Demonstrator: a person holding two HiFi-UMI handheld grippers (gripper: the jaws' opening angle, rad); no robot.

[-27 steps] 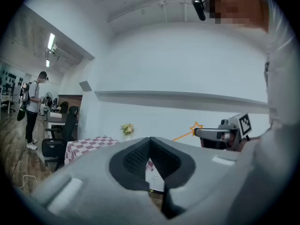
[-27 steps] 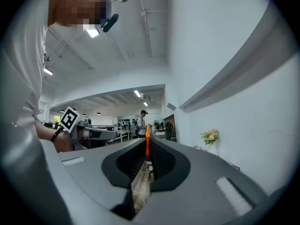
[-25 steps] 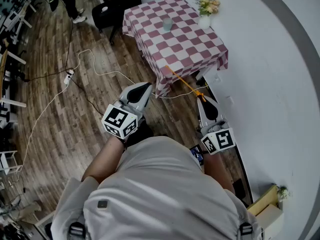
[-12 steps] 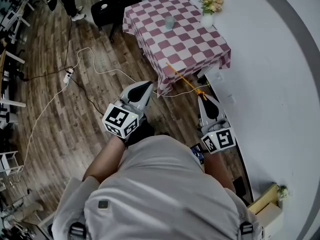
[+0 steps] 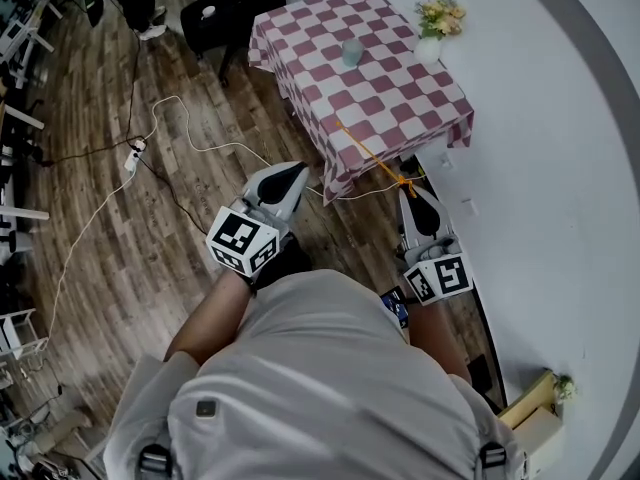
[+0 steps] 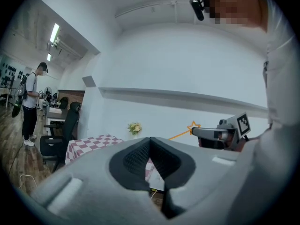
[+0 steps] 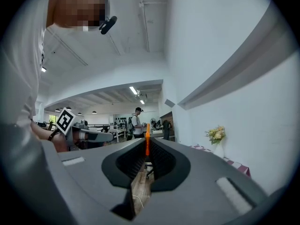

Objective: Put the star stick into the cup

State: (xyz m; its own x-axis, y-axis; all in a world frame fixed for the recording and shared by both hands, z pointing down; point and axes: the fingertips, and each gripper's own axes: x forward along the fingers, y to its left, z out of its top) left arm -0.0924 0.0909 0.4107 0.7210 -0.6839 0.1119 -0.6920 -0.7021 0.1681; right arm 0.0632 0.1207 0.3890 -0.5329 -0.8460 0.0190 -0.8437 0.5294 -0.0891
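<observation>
Head view, looking steeply down over a person's shoulders: both arms reach forward, each with a gripper. The right gripper [image 5: 406, 190] has its jaws pressed together on the near end of the star stick [image 5: 370, 154], a thin orange rod that slants up and left over the near corner of the table [image 5: 400, 98], which has a red and white checked cloth. The star itself is too small to make out here. The cup [image 5: 351, 52], small and pale, stands well apart at the far middle of the table. Its inside cannot be seen. A vase of flowers [image 5: 438, 24] sits at the far right corner.

In the right gripper view the stick [image 7: 147, 140] shows edge-on as a short orange sliver between the closed jaws. The left gripper [image 6: 151, 142] has its jaws together on nothing. Its own view shows the star's outline [image 6: 193, 127] just ahead of the right gripper [image 6: 200, 131]. The cup appears in neither gripper view.
</observation>
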